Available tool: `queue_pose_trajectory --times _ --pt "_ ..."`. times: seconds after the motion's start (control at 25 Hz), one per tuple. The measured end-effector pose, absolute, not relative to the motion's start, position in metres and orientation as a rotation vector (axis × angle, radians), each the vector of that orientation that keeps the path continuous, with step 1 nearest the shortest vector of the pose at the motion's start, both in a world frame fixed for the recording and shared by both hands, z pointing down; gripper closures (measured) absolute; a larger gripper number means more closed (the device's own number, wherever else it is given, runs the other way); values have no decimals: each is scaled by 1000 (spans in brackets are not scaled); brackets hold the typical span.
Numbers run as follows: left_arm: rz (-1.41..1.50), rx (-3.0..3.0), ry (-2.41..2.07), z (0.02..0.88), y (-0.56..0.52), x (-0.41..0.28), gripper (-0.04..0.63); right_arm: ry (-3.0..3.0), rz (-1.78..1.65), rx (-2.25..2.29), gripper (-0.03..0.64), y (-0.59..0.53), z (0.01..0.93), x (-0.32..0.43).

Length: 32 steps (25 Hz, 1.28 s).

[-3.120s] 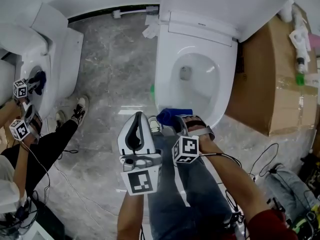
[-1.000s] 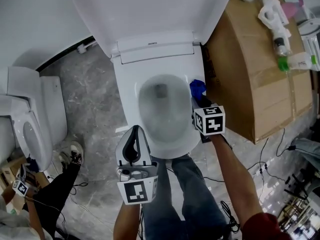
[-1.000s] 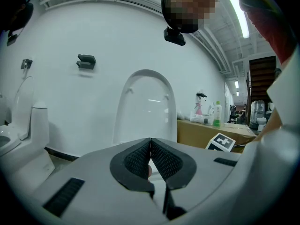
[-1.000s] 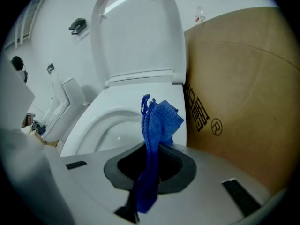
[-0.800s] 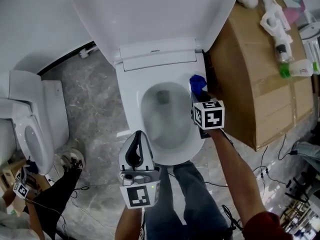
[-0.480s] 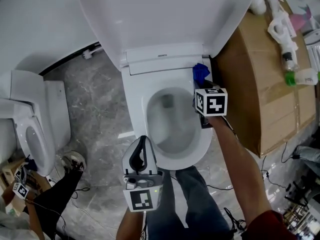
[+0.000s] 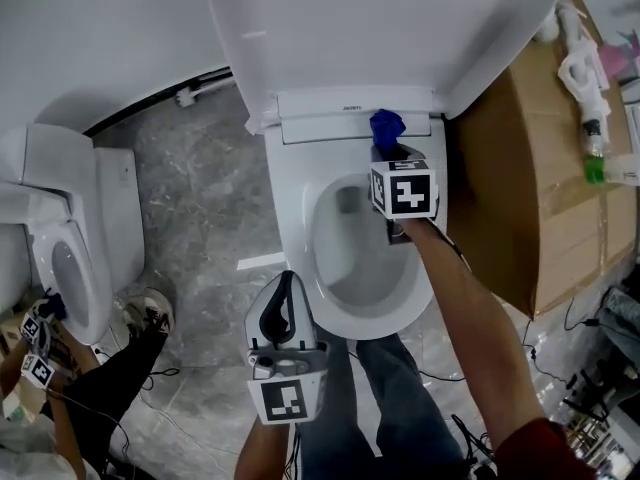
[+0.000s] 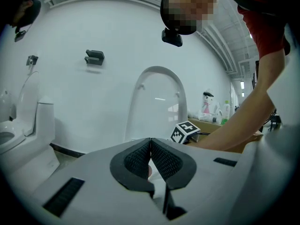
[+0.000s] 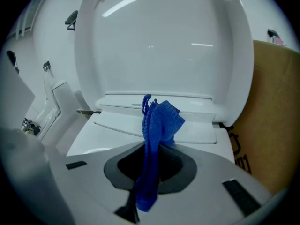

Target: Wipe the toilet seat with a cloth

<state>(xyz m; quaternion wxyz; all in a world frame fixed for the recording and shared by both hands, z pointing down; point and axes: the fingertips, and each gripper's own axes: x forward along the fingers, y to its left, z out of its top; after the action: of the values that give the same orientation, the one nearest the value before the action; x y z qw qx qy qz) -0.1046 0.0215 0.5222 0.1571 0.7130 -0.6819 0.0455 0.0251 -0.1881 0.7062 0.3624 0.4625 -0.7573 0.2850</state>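
A white toilet stands below me with its lid [image 7: 380, 28] raised. Its seat [image 7: 300, 218] rings the bowl [image 7: 360, 248]. My right gripper [image 7: 385, 148] is at the back right of the seat, shut on a blue cloth [image 7: 385, 126] whose bunched end touches the seat near the hinge. In the right gripper view the blue cloth [image 9: 157, 125] hangs out of the jaws in front of the lid [image 9: 159, 46]. My left gripper [image 7: 283, 303] hovers by the toilet's front left, shut and holding nothing; its pads [image 8: 140, 159] meet in the left gripper view.
A large cardboard box [image 7: 540, 168] with bottles [image 7: 590, 78] on top stands close to the toilet's right side. A second toilet [image 7: 70, 238] stands at the left, with another person's legs and shoes [image 7: 140, 328] beside it. Grey marble floor [image 7: 200, 208] lies between. Cables trail at lower right.
My right gripper has carried the blue cloth from the seat's front rim up the right side to the back near the hinge. My left gripper stayed at the front left, shut.
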Motion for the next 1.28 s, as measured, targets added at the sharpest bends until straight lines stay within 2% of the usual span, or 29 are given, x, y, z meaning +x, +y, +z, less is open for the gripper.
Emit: queue_pose_trajectory --times 0.6,0.92,1.28 --pt "107 1964 -2013 523 46 -164 578 -2122 733 899 555 -141 698 -137" --pt "87 1956 -2026 513 45 -179 578 -2158 731 951 555 -139 682 -133" --pt "4 1943 -2078 474 22 -181 578 -2403 632 1066 555 -107 586 -93"
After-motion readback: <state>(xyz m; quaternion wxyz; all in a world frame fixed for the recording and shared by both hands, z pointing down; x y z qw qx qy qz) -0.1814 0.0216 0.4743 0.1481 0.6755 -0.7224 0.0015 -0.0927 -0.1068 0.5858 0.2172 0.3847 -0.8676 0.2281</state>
